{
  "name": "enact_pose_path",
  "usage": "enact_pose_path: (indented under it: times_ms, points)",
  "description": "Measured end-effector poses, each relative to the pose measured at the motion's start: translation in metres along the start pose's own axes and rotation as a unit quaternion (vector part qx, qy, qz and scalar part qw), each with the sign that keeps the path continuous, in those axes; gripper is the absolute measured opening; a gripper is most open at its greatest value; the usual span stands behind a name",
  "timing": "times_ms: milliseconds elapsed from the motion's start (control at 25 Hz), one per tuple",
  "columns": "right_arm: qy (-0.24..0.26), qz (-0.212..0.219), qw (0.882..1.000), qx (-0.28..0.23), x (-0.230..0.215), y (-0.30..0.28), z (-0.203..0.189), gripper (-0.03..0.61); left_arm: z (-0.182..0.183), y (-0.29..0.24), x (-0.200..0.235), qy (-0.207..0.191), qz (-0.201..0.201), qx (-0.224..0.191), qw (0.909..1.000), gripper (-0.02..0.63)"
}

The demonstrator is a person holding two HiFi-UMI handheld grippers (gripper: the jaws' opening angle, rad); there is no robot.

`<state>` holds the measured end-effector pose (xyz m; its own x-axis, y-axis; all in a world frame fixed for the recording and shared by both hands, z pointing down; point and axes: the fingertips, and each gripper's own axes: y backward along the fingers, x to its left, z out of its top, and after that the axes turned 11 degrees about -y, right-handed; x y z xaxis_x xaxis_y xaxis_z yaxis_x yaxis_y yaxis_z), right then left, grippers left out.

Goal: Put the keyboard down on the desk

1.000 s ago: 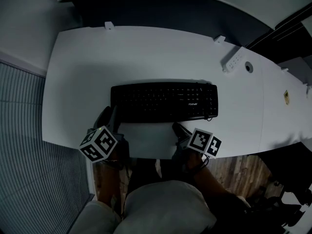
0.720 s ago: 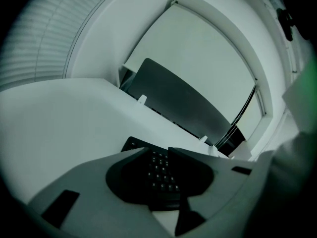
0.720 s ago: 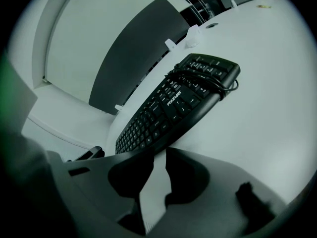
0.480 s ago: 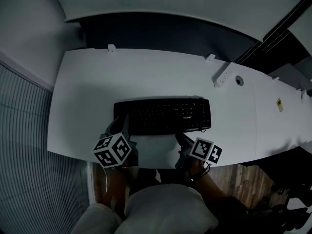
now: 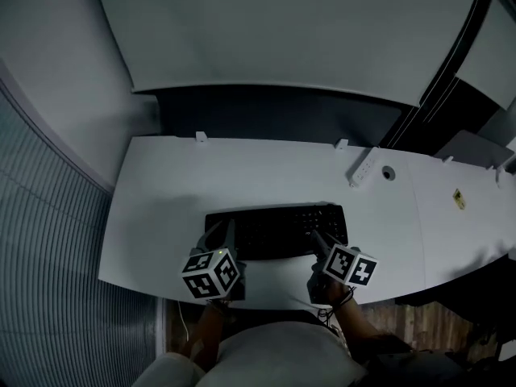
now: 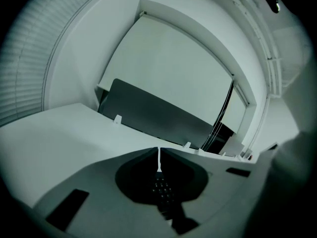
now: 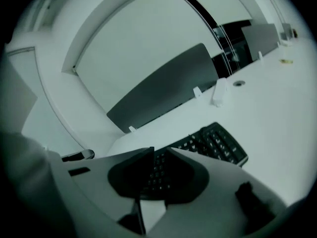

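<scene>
A black keyboard [image 5: 278,228] lies flat on the white desk [image 5: 161,192], near its front edge. My left gripper [image 5: 223,240] sits at the keyboard's near left corner, its marker cube lower down. In the left gripper view the left gripper [image 6: 158,153] is shut, with only a hairline slit and keys [image 6: 163,190] showing below it. My right gripper [image 5: 318,243] is over the keyboard's near right edge. In the right gripper view the right gripper [image 7: 159,152] stands slightly apart, nothing pinched, with the keyboard [image 7: 218,143] stretching beyond.
A white power strip [image 5: 360,168] and a round cable hole [image 5: 388,172] lie at the desk's back right. A dark partition panel [image 5: 274,115] runs along the back edge. A ribbed wall [image 5: 48,240] stands at left. The person's lap [image 5: 274,357] is below the front edge.
The left gripper's jaws have closed from wide open. Both grippers moved forward onto the keyboard's near edge. The head view has lifted, showing more wall.
</scene>
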<state>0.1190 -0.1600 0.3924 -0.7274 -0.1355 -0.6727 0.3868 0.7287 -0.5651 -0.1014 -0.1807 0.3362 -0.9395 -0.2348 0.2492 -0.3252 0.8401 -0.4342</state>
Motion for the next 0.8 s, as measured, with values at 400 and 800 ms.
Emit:
enact_pose_path:
  times_ms: [400,800]
  points:
    - [0.211,-0.013,0.966,-0.149,0.05,0.028,0.061,0.086,0.03,0.009,-0.019,-0.053,-0.017,-0.014,0.9984,0.018]
    - [0.267,-0.041,0.942,-0.201,0.049,0.052,0.071,0.069,0.028,0.009,-0.032,-0.05,-0.016,-0.028,0.9982,0.018]
